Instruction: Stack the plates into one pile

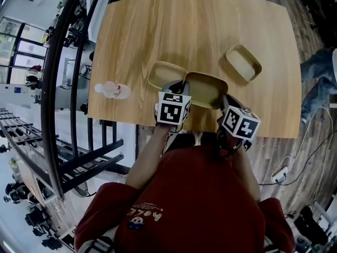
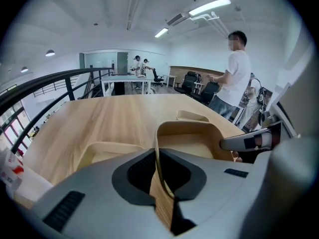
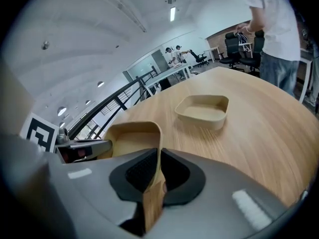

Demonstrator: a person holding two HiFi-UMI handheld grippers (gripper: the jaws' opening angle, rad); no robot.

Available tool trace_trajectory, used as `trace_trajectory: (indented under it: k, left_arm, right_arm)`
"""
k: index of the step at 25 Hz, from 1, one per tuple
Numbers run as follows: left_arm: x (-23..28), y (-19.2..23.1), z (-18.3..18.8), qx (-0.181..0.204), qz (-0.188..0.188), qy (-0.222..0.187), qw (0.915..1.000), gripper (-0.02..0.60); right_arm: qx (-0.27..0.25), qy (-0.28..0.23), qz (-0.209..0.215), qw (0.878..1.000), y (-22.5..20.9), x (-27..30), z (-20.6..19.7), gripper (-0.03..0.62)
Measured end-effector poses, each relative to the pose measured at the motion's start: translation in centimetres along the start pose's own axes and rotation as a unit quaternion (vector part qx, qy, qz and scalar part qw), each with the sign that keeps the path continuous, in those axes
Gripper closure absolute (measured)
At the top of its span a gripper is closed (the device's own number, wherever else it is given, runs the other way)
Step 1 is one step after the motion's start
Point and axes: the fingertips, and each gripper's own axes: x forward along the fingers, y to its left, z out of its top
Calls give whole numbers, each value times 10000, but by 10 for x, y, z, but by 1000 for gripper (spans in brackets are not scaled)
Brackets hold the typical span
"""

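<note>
Red sweatshirt point(image 1: 195, 204) fills the bottom of the head view; beyond it, the left gripper point(image 1: 178, 88) and right gripper point(image 1: 225, 101) both hold the middle plate point(image 1: 205, 86) by its near rim at the table point(image 1: 200, 25) edge. The left plate point(image 1: 164, 73) is just beside it and the third plate point(image 1: 243, 62) lies apart. Left gripper view: jaws nearly together, pinching the rim. Right gripper view: jaws likewise clamped on that rim.

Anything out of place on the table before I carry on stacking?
A plastic bottle lies on its side near the left edge of the table. Nothing else stands out.
</note>
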Motion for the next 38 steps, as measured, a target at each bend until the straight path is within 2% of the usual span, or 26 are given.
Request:
trace_trajectory:
  k: [7,19,23,30,38]
  left_arm:
    - [-26,42,3,-139,276,-146,9994,558]
    - [-34,120,12,113,104,-152,9998,561]
    - [-30,131,13,179,-33,-153,9997,561]
    - [-15,143,-1,248,-218,107,9994,561]
    - [-5,146,-8,320,-301,351,9984,561]
  right_arm:
    - [-128,16,368,9992,47,11,0,559]
    - [88,-109,110,9998,118,42,-13,562]
    - [84,-125,-52,9999,128,51,-16,562]
    - [-7,-43,-394,9992,129,66,-19,565]
    - [101,158,-486,9986,127,74,-27,566]
